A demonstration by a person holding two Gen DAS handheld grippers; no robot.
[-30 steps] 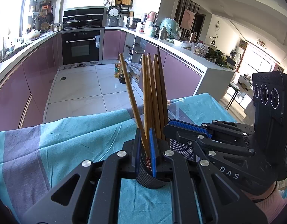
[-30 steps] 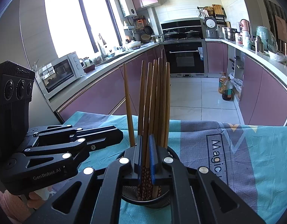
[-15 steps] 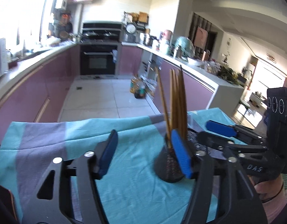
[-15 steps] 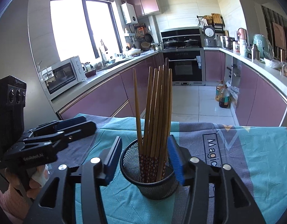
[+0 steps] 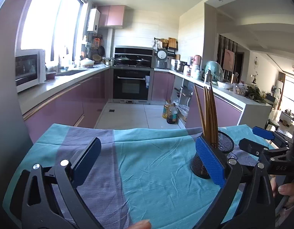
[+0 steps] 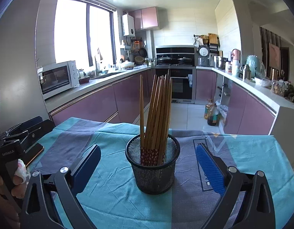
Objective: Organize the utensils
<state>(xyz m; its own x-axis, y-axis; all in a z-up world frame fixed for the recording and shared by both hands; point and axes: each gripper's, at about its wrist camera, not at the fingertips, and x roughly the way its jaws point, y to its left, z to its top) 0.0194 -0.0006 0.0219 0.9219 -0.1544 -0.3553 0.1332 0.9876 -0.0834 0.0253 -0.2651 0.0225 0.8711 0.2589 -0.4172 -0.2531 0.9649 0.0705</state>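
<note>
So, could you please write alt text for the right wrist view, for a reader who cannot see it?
A black wire-mesh cup full of upright brown wooden chopsticks stands on a teal and grey tablecloth, centred between the wide-open blue-padded fingers of the right gripper. Behind lies a kitchen with purple cabinets.

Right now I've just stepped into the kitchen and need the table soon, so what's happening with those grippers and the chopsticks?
A person holds a gripper in each hand over the teal tablecloth. The chopsticks stand bunched in the black mesh cup, leaning slightly. The right gripper is open, its fingers either side of the cup without touching it. The left gripper is open too, off to the cup's left, holding nothing.
</note>
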